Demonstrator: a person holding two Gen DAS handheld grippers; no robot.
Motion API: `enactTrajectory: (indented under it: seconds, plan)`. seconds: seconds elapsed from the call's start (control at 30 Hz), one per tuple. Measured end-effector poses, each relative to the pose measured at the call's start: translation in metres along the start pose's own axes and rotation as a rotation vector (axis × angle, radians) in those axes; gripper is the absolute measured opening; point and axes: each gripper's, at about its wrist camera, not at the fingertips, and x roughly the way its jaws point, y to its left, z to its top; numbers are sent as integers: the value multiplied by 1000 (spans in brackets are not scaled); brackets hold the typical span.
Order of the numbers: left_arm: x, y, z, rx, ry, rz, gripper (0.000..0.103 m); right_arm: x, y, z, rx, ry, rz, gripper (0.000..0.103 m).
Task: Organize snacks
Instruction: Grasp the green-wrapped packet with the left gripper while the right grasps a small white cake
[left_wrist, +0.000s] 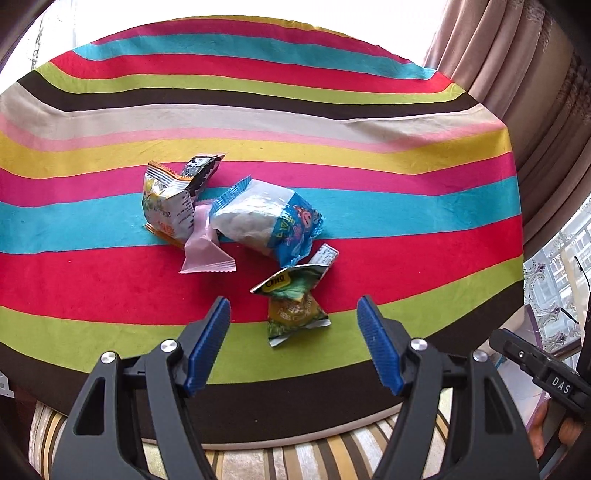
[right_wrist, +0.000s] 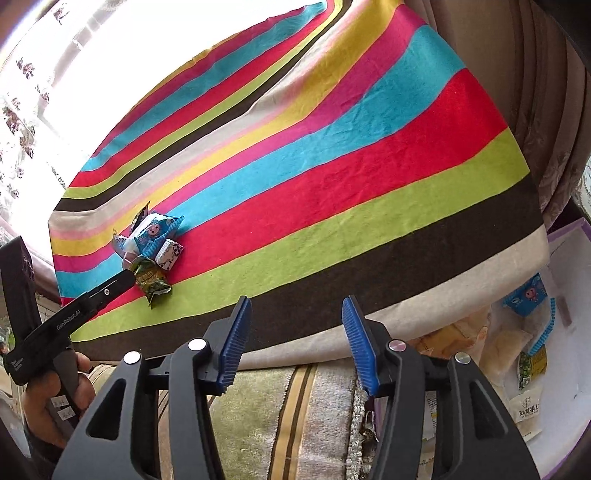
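A bench under a striped cloth (left_wrist: 258, 122) fills both views, with curtains (left_wrist: 517, 74) at the upper right of the left wrist view and a bright window along the top.

Snacks: a loose cluster lies mid-frame in the left wrist view. The green packet (left_wrist: 295, 306) is nearest the left tool (left_wrist: 293, 314); it lies on the cloth between and just ahead of the blue pads (left_wrist: 210, 343), which do not touch it. Above it, the blue packet (left_wrist: 266, 221) overlaps a pink packet (left_wrist: 205, 243). An orange-trimmed packet (left_wrist: 166, 203) sits at the left of the cluster, with a dark packet (left_wrist: 199, 170) partly hidden behind it.

Left tool: jaws stand well apart, nothing gripped.

Right tool (right_wrist: 295, 325): jaws parted, nothing between them. It hangs over the near edge of the bench, well apart from the cluster, which shows small at the middle left of the right wrist view. The left tool's black body and the hand (right_wrist: 48, 402) holding it appear at the lower left there.

Container: a white box (right_wrist: 565, 243) with a purple rim at the lower right of the right wrist view, cut off by the frame. It holds a blue packet, a green one and a white one (right_wrist: 524, 410); other contents are hard to make out.

A striped seat (right_wrist: 295, 406) lies below the bench edge.
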Motion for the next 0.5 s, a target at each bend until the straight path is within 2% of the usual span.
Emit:
enactTrajectory:
  seconds: [0.13, 0.23, 0.5]
  plan:
    - [12, 7, 3, -13, 23, -9, 70, 2, 18, 3, -62, -23, -58, 54]
    - [23, 10, 6, -22, 46, -15, 62, 4, 33, 5, -104, -42, -81, 59]
    - [35, 13, 5, -25, 72, -50, 32, 21, 63, 11, -165, -43, -78, 67]
